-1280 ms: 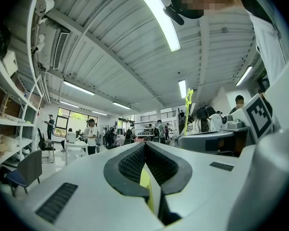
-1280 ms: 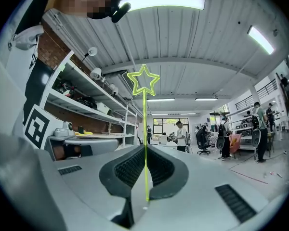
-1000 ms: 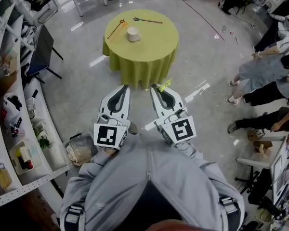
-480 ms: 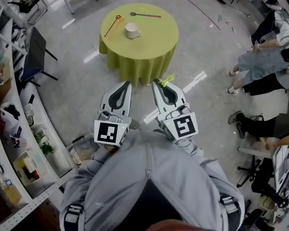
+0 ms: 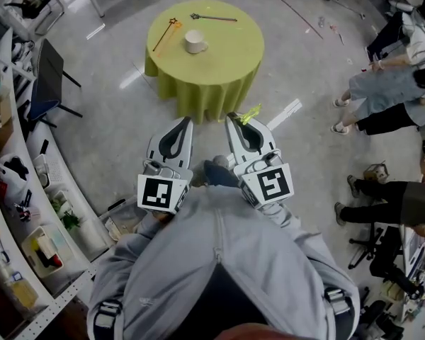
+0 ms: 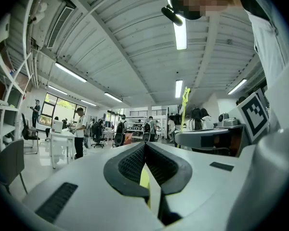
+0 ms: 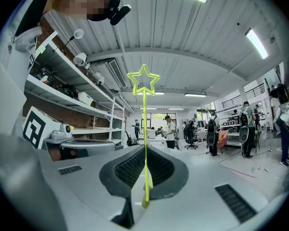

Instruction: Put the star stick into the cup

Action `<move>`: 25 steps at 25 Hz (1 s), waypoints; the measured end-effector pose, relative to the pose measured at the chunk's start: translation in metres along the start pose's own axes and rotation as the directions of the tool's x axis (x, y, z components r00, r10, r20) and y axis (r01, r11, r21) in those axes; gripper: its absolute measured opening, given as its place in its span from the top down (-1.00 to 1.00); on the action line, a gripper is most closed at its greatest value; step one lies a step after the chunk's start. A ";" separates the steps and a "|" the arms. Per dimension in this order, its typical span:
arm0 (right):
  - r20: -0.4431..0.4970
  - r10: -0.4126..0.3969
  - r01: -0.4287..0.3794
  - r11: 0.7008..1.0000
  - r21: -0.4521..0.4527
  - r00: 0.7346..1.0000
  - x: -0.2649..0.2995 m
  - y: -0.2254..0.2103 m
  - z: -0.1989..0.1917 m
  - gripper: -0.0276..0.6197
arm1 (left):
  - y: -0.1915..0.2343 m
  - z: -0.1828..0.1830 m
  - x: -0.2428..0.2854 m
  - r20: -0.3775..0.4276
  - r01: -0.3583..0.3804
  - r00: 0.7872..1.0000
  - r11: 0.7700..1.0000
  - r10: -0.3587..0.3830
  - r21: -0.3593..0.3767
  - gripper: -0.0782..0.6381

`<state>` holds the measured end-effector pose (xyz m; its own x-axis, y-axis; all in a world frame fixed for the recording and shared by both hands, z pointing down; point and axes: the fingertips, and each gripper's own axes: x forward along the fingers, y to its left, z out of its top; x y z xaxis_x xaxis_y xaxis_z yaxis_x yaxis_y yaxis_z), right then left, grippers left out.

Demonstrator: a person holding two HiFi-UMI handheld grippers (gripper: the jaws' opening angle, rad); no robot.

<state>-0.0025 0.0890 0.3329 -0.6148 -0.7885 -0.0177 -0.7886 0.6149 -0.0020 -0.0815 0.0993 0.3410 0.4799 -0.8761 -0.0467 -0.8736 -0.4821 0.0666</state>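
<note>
Lime star stick point(image 7: 144, 114) between right gripper point(image 7: 144, 150) jaws

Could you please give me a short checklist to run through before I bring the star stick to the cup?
1. Grip: right gripper shut on the star stick shaft: ok.
2. Spare hand: left gripper empty, jaws together: ok.
3. Target: cup upright on table: ok.
4. Reach: not ok, table stands well ahead of both grippers.
5. Clutter: orange stick and dark stick lie beside the cup, off its mouth: ok.
6. Inside of cup free: cannot tell.
</note>
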 end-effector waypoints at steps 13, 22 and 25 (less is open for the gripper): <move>0.035 0.031 -0.030 0.999 -0.034 0.999 0.032 0.005 0.012 0.80 | 0.029 0.006 0.005 0.013 -0.026 1.000 1.000 0.026 0.001 0.73; 0.023 0.037 -0.036 0.999 -0.033 0.999 0.068 -0.015 0.008 0.81 | 0.050 0.002 0.039 0.005 -0.024 1.000 0.999 0.024 0.028 0.73; 0.016 0.047 -0.046 0.998 -0.039 0.999 0.087 -0.027 0.003 0.81 | 0.060 0.000 0.058 0.017 -0.021 1.000 1.000 0.020 0.014 0.73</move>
<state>-0.0342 0.0040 0.3282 -0.6506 -0.7586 -0.0342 -0.7594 0.6496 0.0375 -0.1055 0.0194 0.3421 0.4605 -0.8854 -0.0626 -0.8843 -0.4638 0.0539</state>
